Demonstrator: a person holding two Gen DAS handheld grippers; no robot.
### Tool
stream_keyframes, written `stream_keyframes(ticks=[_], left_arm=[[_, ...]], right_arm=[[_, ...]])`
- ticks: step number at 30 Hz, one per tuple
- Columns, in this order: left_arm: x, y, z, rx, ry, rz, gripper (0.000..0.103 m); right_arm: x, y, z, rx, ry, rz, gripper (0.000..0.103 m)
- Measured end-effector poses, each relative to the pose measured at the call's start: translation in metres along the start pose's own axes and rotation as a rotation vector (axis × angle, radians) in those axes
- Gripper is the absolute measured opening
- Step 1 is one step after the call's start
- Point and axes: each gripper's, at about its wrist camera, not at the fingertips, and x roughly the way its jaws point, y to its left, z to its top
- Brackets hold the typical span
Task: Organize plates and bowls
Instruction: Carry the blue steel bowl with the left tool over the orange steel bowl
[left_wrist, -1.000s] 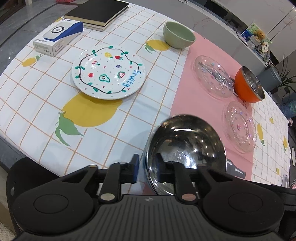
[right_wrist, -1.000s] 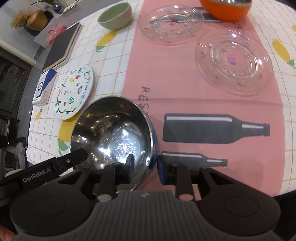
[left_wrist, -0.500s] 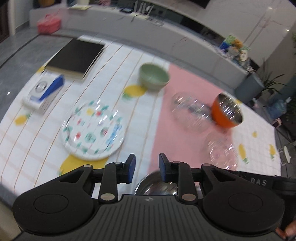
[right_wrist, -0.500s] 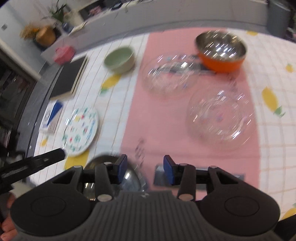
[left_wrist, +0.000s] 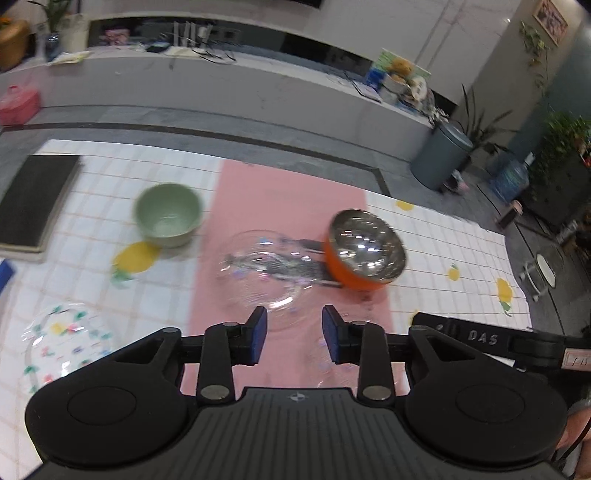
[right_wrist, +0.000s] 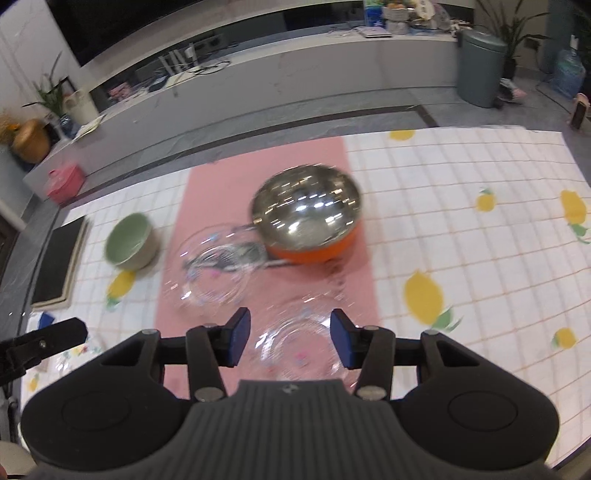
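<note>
Nearest, the left gripper (left_wrist: 291, 330) and the right gripper (right_wrist: 288, 339) both hang over the table with jaws parted and nothing between the pads; both have just been opening, and neither holds any dish. Take the pink runner (left_wrist: 280, 192) down the middle of the cloth as the landmark.

At the near end of the runner, right under the right gripper, lies a clear glass plate (right_wrist: 299, 347). Just beyond it, toward the runner's left edge, sits a second clear glass plate (left_wrist: 258, 273). Off the runner to the near left, the painted plate (left_wrist: 62, 343) lies on the checked tablecloth (right_wrist: 461, 229), blurred. Farther along, on the runner's right side, the orange bowl (right_wrist: 306, 221) stands upright with its steel inside showing, its base just beside the far glass plate. Off the runner to the far left stands the green bowl (left_wrist: 168, 214), and past it the black notebook (left_wrist: 35, 199).

The step in hand looks like choosing the next dish to gather. The near glass plate is the likeliest target. Glass plates are thin and slick, so come down at the rim, one pad under the lip and one over, and close firmly before lifting. Keep it level when setting it onto the other glass plate, and steer clear of the orange bowl beside it
</note>
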Motion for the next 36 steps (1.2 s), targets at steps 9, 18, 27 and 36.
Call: stream_keyframes(ticks=[9,18,27,36], left_arm=[[0.083,-0.046,0.036,-0.027,0.106,-0.004,0.044],[0.145,-0.036,0.064,-0.227,0.039,-0.017,0.049],[0.189,-0.044,0.07,-0.219,0.094,0.039,0.054],[0.208,-0.049,0.065,-0.153,0.166,0.107,0.036]], right_arm=[[0.051,-0.037,0.042,0.089,0.081,-0.006,0.056],[0.091,-0.068,0.076,0.264,0.059,-0.008,0.056],[0.139,-0.073,0.085,0.298,0.135,-0.002,0.051],[0.16,-0.075,0.073,0.323,0.175,0.057,0.022]])
